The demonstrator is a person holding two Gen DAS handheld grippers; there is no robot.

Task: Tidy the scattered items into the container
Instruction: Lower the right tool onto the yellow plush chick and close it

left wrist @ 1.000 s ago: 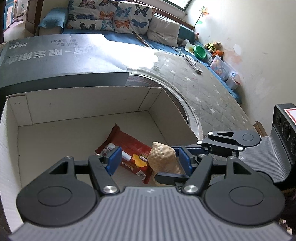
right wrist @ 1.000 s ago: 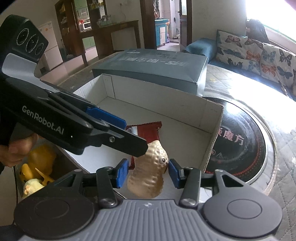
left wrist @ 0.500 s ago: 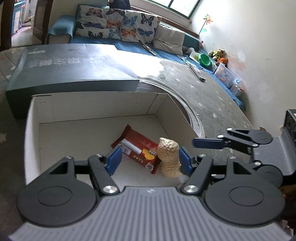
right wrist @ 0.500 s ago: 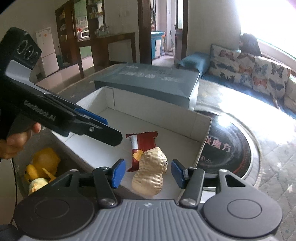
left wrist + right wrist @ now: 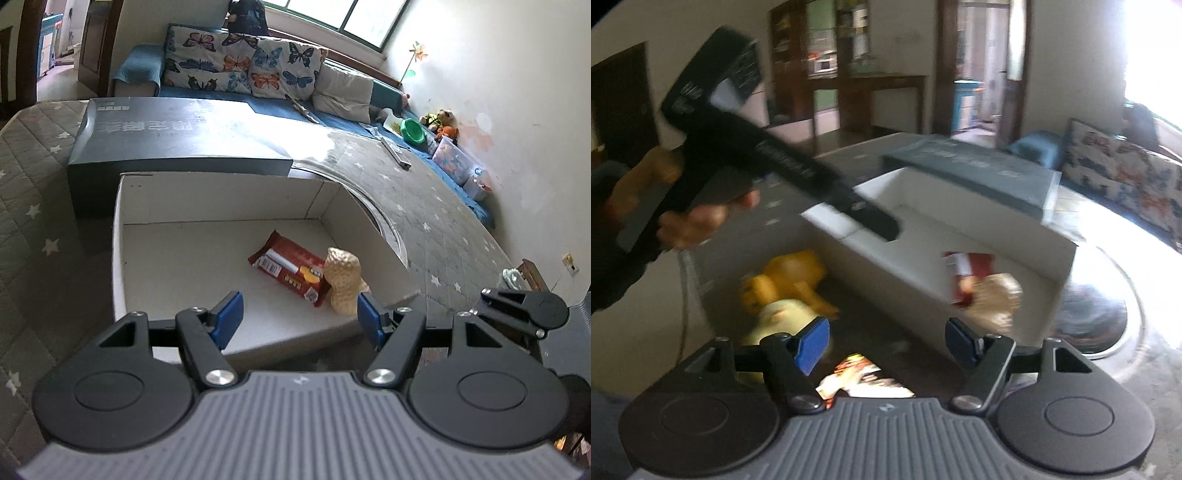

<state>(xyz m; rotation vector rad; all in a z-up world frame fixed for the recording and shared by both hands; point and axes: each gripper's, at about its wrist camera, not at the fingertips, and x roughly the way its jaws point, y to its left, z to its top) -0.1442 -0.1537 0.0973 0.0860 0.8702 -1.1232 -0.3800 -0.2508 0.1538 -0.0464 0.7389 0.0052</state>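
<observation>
- Left wrist view: the white box (image 5: 122,236) holds a red snack pack (image 5: 291,271) and a peanut toy (image 5: 343,280) – the two touch, near the box's right wall.
- The left gripper (image 5: 297,319) hangs over the box's near rim, fingers spread wide, holding nothing.
- Right wrist view is blurry. The right gripper (image 5: 886,341) is outside the box, by its near wall, fingers wide apart and holding nothing.
- On the floor just outside the box lie a yellow duck toy (image 5: 786,291) and a bright packet (image 5: 860,374) – still out of the box.
- My guess: the job is partly done, and the step in hand is going for one of these two.
- Next move needs: lower the right gripper over the packet or duck, squeeze, lift it over the box wall, let go inside.
</observation>
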